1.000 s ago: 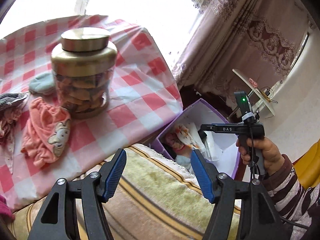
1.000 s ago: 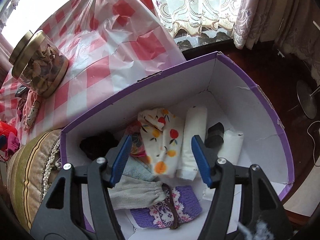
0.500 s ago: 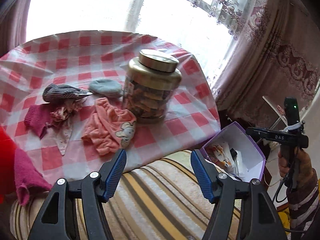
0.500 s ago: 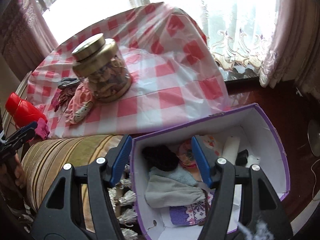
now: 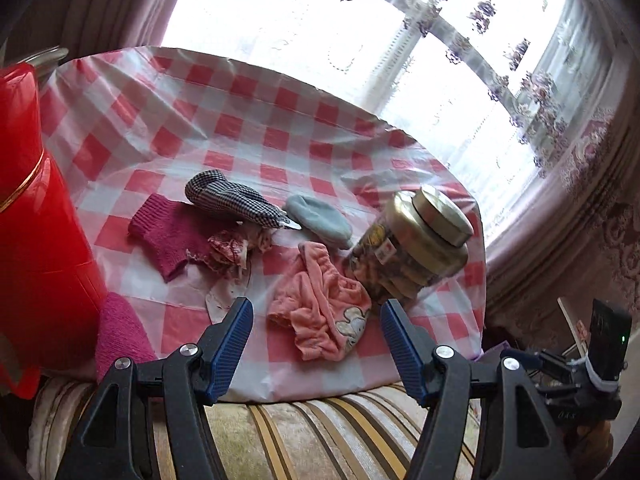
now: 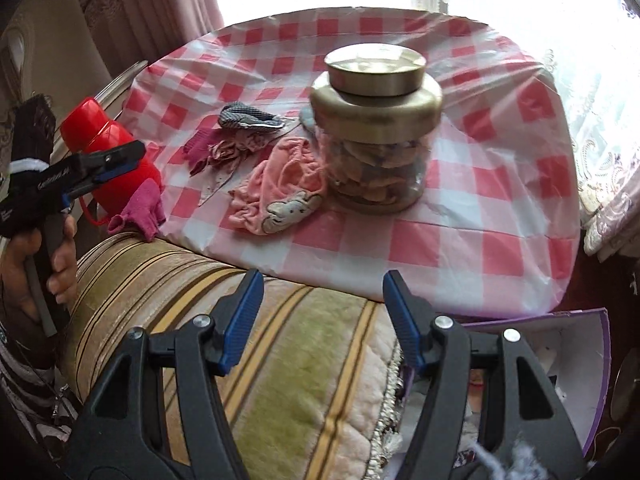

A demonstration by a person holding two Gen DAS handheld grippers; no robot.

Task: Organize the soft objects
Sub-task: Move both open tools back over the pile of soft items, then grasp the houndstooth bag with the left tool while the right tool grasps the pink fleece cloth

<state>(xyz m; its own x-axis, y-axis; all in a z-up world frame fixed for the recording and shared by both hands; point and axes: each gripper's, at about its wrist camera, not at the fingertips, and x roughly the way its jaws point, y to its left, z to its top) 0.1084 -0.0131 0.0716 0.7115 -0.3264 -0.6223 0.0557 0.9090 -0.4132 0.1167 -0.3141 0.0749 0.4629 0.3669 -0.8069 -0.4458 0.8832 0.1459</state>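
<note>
Soft items lie on the checked tablecloth (image 5: pixel 256 120): a pink garment with a white animal patch (image 5: pixel 320 312) (image 6: pixel 276 192), a magenta knit piece (image 5: pixel 166 236), a black-and-white checked cloth (image 5: pixel 232 198) (image 6: pixel 246 116), a pale blue sock (image 5: pixel 320 220) and a small floral rag (image 5: pixel 232 248). Another magenta piece (image 6: pixel 142 208) hangs at the table edge. My left gripper (image 5: pixel 316 344) is open and empty, just short of the pink garment. My right gripper (image 6: pixel 322 320) is open and empty over the striped cushion (image 6: pixel 256 320). The purple box (image 6: pixel 576 360) of sorted items sits low at the right.
A glass jar with a gold lid (image 5: pixel 416 248) (image 6: pixel 376 128) stands right beside the pink garment. A red flask (image 5: pixel 36 216) (image 6: pixel 112 156) stands at the table's left edge. A curtained window is behind. A hand (image 6: pixel 48 264) holds the left gripper.
Both views have swung from the purple box up and over to the table. The box has slid to the lower right edge of the right wrist view. Both grippers stayed open.
</note>
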